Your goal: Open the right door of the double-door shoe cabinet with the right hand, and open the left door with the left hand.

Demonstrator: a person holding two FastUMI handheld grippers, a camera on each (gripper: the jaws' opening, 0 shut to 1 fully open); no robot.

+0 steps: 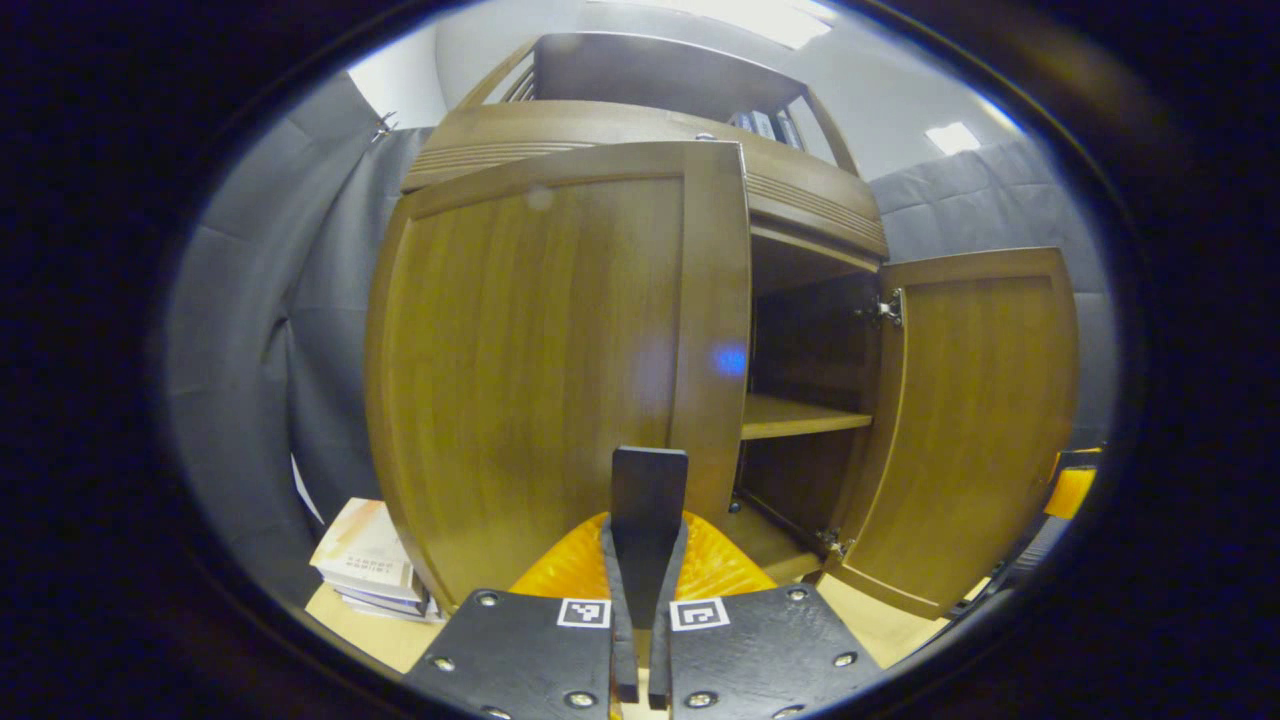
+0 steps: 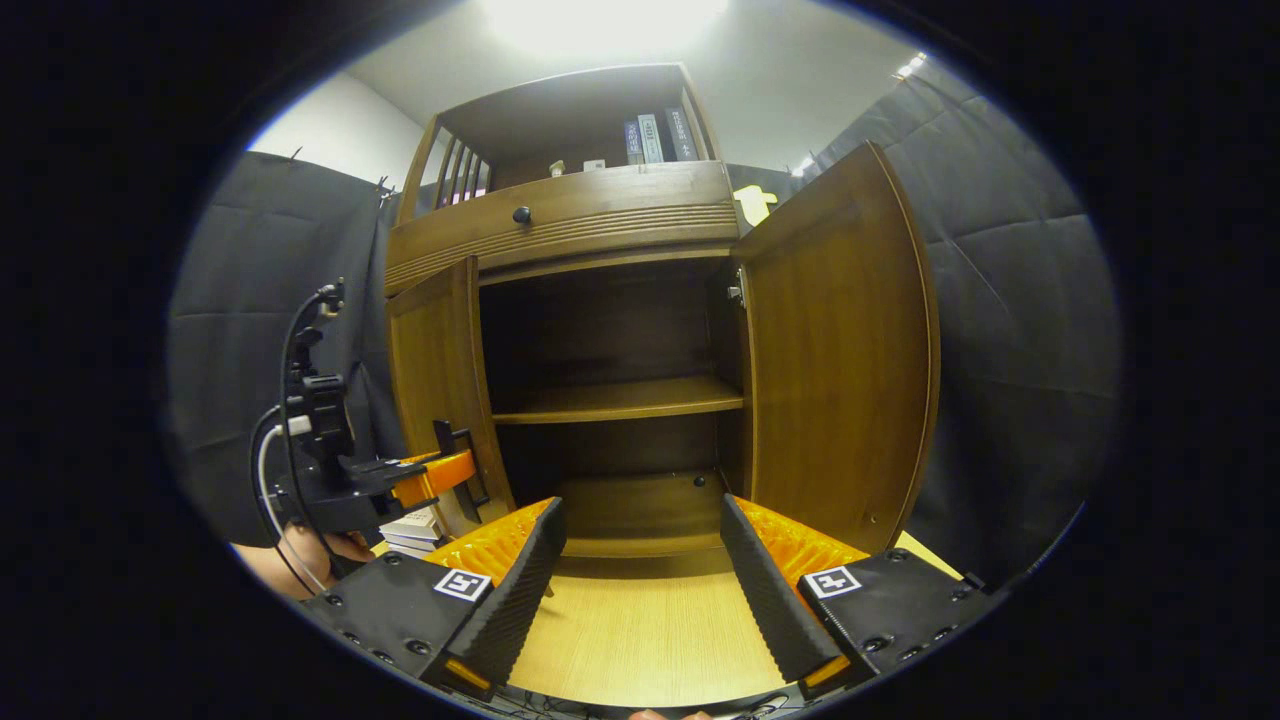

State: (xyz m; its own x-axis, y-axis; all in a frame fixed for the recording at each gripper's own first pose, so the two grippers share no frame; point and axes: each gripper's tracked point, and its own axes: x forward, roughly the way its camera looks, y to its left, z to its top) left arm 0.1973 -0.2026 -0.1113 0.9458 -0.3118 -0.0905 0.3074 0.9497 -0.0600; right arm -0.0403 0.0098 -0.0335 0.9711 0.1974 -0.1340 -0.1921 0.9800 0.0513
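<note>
The brown wooden shoe cabinet (image 2: 560, 225) stands with both doors swung out. In the left gripper view the left door (image 1: 540, 360) is close in front, and my left gripper (image 1: 646, 535) is shut on its black upright handle (image 1: 650, 485). The right gripper view shows that same gripper (image 2: 432, 477) at the left door's (image 2: 435, 380) free edge, with a hand (image 2: 300, 560) behind it. The right door (image 2: 840, 350) stands wide open, also seen as the right door (image 1: 980, 420). My right gripper (image 2: 640, 575) is open, low in front of the bare shelves (image 2: 615, 398), touching nothing.
A stack of books (image 1: 365, 560) lies by the cabinet's left foot. More books (image 2: 655, 135) stand on the upper open shelf above a drawer with a dark knob (image 2: 521, 214). A light wooden surface (image 2: 640, 630) runs in front. Dark cloth walls enclose both sides.
</note>
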